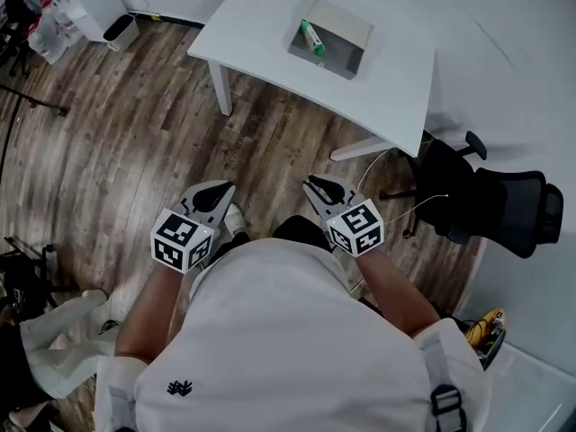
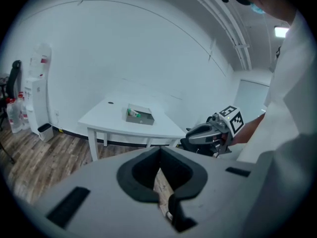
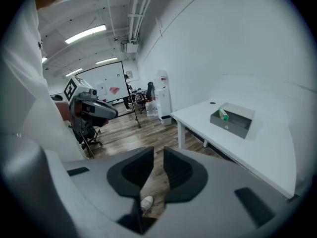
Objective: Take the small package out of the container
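A grey open container (image 1: 331, 36) stands on the white table (image 1: 396, 88), far ahead of me. In it lies the small green-and-white package (image 1: 311, 38), against the left wall. Both grippers hang low by my body over the wooden floor, well short of the table. My left gripper (image 1: 216, 192) is empty, its jaw tips together. My right gripper (image 1: 315, 184) has a narrow gap between its jaws, with nothing in it. The left gripper view shows the container (image 2: 140, 115) and package (image 2: 132, 113). The right gripper view shows the same container (image 3: 233, 119) and package (image 3: 223, 114).
A black office chair (image 1: 490, 196) stands right of the table, near my right arm. A white bin (image 1: 120, 31) sits by the wall at far left. Dark stands and cables lie along the left edge. A yellow tool (image 1: 481, 327) rests at lower right.
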`<state>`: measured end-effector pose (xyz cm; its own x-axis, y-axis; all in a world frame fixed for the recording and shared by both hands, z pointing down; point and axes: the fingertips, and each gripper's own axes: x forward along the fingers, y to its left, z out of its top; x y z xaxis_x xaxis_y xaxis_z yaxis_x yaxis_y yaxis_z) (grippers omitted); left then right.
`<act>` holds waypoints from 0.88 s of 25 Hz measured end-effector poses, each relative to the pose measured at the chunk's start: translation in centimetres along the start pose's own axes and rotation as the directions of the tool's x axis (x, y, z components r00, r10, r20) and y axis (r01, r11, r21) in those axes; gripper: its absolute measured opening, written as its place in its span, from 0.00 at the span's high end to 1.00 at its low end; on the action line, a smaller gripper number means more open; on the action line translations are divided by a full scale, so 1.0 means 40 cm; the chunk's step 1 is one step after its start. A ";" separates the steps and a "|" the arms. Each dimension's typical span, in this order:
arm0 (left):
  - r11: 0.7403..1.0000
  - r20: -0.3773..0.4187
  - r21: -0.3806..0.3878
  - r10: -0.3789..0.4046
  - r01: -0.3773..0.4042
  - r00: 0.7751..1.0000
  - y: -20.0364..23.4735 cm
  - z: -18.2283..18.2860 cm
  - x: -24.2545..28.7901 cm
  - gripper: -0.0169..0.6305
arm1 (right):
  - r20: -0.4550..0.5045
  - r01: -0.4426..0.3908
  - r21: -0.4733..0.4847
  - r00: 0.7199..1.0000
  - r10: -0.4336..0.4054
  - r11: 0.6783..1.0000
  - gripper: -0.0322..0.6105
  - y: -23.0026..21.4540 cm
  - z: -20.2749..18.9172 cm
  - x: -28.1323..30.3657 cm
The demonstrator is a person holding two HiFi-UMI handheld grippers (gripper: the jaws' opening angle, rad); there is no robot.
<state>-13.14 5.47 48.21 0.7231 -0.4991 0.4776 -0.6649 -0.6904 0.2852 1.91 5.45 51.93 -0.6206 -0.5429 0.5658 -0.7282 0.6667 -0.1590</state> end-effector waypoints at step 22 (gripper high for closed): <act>0.987 0.036 -0.103 0.125 -0.121 0.992 0.230 0.239 0.217 0.96 | 0.023 0.052 0.054 0.998 -0.053 0.997 0.81 -0.518 0.252 0.284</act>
<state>-11.19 -10.24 47.02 0.6406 -0.5998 0.4795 -0.7630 -0.5674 0.3097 7.02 -19.68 53.50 -0.5873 -0.5891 0.5550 -0.7742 0.6088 -0.1731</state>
